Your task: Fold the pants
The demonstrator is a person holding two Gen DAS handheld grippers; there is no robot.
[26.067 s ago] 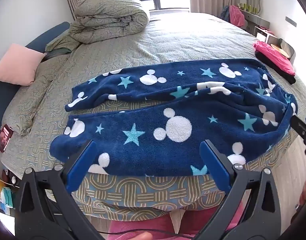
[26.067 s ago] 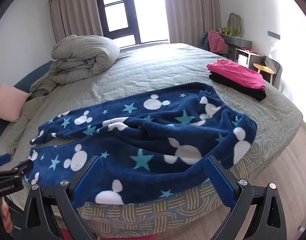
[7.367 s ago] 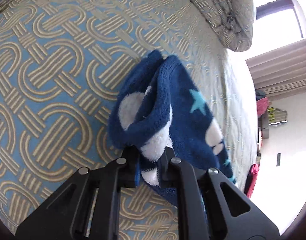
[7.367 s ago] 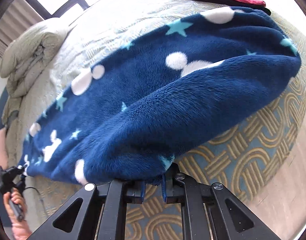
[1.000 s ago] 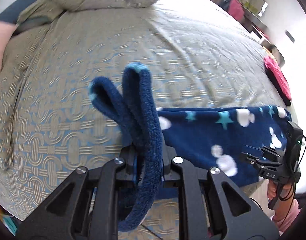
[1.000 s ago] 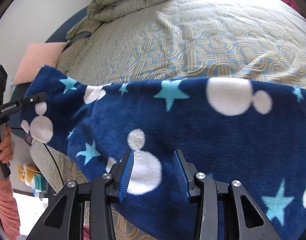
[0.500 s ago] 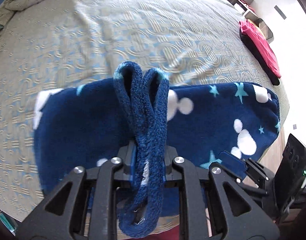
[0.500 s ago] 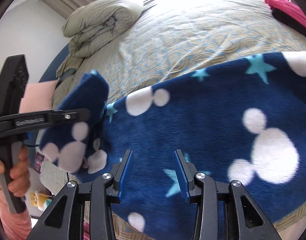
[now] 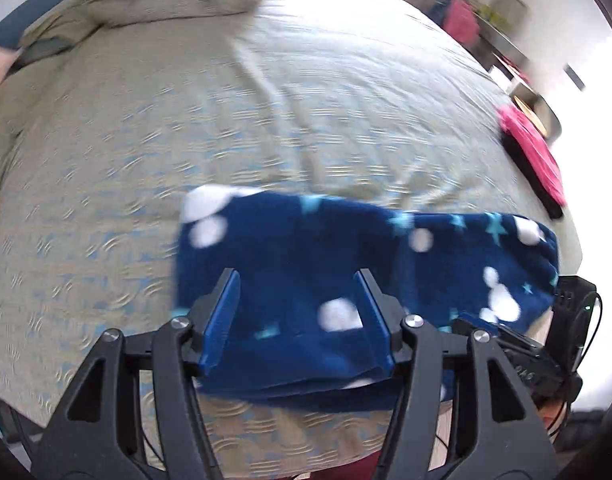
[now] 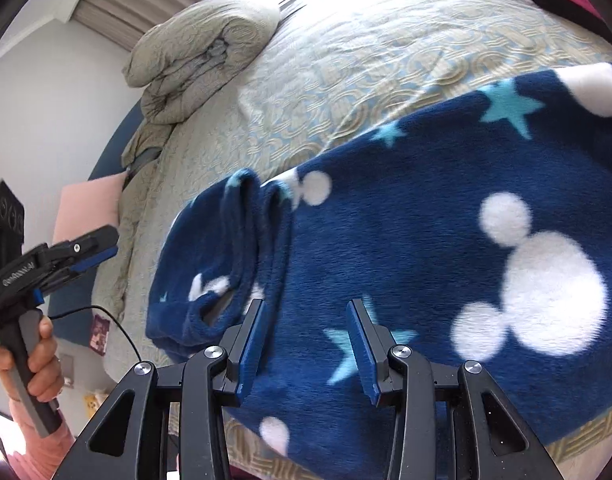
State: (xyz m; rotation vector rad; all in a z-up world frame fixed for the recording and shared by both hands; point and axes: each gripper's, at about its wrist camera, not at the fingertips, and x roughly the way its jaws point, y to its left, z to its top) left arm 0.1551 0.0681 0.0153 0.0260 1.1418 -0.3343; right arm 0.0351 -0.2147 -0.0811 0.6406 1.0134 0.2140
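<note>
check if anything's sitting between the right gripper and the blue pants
Nothing visible does. The right gripper hangs open directly over the pants, with only bare fleece under its blue pads. The left gripper is off to the side, open, clear of the cloth.

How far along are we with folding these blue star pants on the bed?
Done: the pants lie doubled over near the bed edge, leg ends laid back on top. In hand: nothing; the left gripper has just opened off the cloth, and the right gripper is open. Left: perhaps one more fold.

Left gripper (image 9: pixel 297 322) fingers just opened, empty, right gripper (image 10: pixel 307 344) parted, empty
</note>
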